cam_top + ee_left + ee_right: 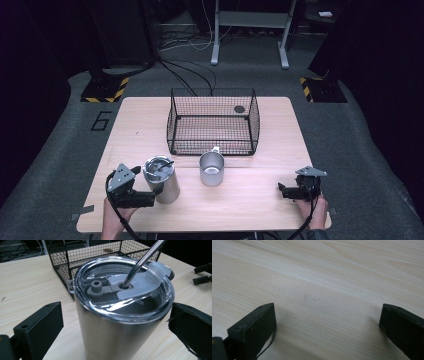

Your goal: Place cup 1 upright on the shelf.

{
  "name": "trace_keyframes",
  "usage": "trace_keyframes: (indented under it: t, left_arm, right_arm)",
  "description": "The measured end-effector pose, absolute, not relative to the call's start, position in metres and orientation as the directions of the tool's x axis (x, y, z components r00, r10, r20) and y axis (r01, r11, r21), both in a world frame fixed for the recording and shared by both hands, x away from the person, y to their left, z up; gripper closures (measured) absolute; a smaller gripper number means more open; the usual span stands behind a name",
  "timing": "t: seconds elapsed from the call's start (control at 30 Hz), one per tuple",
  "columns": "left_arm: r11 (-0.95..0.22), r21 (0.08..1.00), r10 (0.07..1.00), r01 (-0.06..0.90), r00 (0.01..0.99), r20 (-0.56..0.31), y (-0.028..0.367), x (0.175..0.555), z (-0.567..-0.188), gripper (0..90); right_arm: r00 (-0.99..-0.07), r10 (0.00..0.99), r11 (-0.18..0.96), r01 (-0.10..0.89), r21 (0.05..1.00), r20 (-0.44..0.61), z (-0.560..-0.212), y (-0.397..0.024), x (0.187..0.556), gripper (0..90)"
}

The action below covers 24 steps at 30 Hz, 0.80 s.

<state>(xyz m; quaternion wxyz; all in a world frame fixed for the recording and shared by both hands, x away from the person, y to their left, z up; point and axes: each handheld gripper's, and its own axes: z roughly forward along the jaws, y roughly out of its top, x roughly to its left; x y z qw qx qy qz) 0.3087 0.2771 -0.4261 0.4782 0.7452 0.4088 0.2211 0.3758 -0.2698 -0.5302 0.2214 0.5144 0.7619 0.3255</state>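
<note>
Left gripper view: the steel tumbler (120, 322) (lidded, straw (145, 258) in place) stands on the table (30, 285) between the spread jaws of the left gripper (115, 330), ungrasped. Closing is judged next. Farther off, the right gripper (286, 191) is held spread over bare wood, the wire basket (214, 122) beyond.
</note>
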Motion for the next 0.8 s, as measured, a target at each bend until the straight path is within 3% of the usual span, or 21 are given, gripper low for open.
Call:
trace_keyframes:
  t: [0.8]
  left_arm:
    - [-0.196,0.901,0.827,0.388,0.558,-0.061,0.26,0.324,-0.434,0.0]
  right_arm:
    - [-0.377,0.926,0.264,0.638,0.723,-0.005,-0.53,-0.27,0.376,0.7]
